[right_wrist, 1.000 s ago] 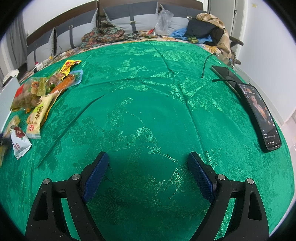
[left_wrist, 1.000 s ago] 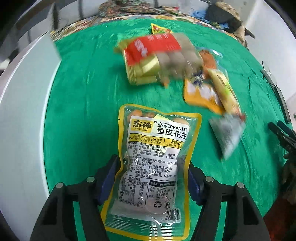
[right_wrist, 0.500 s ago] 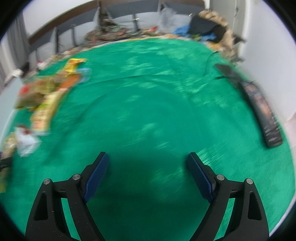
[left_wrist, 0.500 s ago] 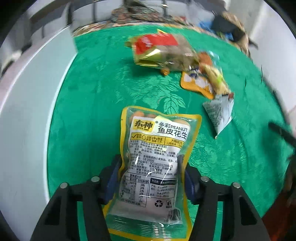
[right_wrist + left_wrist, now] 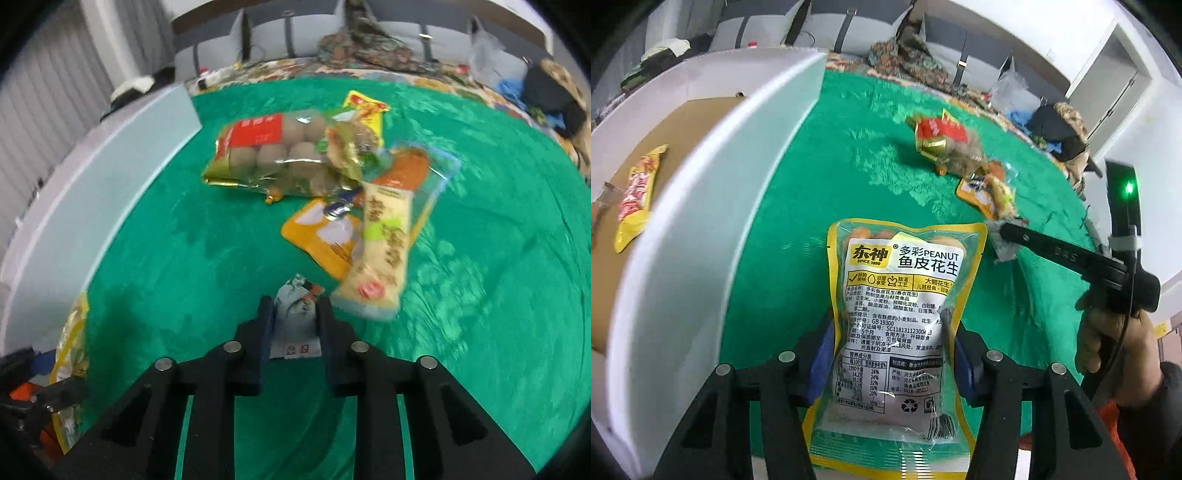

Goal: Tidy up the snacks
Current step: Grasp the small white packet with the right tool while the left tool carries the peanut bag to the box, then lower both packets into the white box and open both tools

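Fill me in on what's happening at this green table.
A person is sorting snacks with two handheld grippers. The left gripper is shut on a yellow peanut packet, held beside a white box that already has an orange-yellow snack bag inside. The right gripper is closed on a small grey sachet on the green tablecloth. A pile of other snack packs lies just beyond it.

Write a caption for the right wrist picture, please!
Right gripper pinches a small grey snack packet on the green tablecloth.
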Motion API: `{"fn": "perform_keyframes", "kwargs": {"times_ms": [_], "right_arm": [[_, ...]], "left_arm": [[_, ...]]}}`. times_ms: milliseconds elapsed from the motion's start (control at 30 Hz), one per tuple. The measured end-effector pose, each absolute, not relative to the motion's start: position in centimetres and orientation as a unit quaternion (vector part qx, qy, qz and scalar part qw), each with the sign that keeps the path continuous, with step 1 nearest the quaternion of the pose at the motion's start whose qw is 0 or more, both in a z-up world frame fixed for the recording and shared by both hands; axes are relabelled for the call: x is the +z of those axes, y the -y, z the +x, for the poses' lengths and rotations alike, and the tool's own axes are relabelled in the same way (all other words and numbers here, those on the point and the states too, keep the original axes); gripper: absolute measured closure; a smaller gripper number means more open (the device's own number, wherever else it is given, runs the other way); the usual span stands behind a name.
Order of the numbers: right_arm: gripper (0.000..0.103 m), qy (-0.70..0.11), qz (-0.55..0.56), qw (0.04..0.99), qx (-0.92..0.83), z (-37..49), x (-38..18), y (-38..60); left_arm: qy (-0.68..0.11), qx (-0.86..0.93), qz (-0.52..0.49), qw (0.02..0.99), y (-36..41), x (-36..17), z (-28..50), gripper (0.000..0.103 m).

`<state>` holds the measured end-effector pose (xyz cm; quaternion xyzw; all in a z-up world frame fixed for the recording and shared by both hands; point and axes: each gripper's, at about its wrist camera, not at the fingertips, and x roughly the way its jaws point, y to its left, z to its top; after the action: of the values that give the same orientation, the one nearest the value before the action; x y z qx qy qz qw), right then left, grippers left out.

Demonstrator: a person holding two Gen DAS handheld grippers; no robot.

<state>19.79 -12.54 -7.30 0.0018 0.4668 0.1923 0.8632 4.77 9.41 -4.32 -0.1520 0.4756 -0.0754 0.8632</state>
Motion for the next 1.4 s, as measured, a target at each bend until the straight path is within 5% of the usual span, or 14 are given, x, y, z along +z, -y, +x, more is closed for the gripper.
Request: {"fn": "perform_keyframes", "kwargs": {"times_ms": [300, 567, 633, 700, 767, 833, 1167, 1400], "right_arm": [[0.08, -0.441, 0.133, 0.86, 0.222, 17.2, -0.9, 15.6], [0.079, -0.394, 0.122, 0.818, 0.401, 14.4, 8.9, 1.4], [0.078, -0.398, 0.116, 0.801, 0.433, 13.8, 9.4, -2.3], [0.069, -0.408, 0.112, 0.782, 0.457, 13.6, 8.8, -6.3], [0.04, -0.44, 0.101, 0.761, 0.466, 13.5, 7.5, -9.5], [0.037, -0.447, 0.106, 0.761, 0.458, 13.3, 6.6, -9.9], [0.036, -0.44, -0.045, 0.871, 0.213, 13.7, -5.9, 6.2], [0.036, -0.427, -0.055, 0.901, 0.052, 14.8, -8.2, 20.3]], "left_arm": [[-0.415, -0.102, -0.238, 0.872, -14.0, 1.0, 2.1, 0.049], [-0.369, 0.051, -0.234, 0.898, -26.8, 5.0, 0.6, 0.047], [-0.381, 0.091, -0.228, 0.892, -29.6, 4.5, 0.8, 0.037], [-0.409, 0.125, -0.22, 0.876, -31.8, 3.3, 1.3, 0.025], [-0.42, 0.152, -0.212, 0.869, -33.2, 2.7, 1.3, 0.024], [-0.418, 0.161, -0.206, 0.87, -33.2, 2.5, 1.2, 0.023], [-0.391, 0.03, -0.169, 0.904, -20.9, 3.5, 2.3, 0.002], [-0.465, -0.094, -0.137, 0.87, -7.0, -1.0, 7.9, 0.0]]}}
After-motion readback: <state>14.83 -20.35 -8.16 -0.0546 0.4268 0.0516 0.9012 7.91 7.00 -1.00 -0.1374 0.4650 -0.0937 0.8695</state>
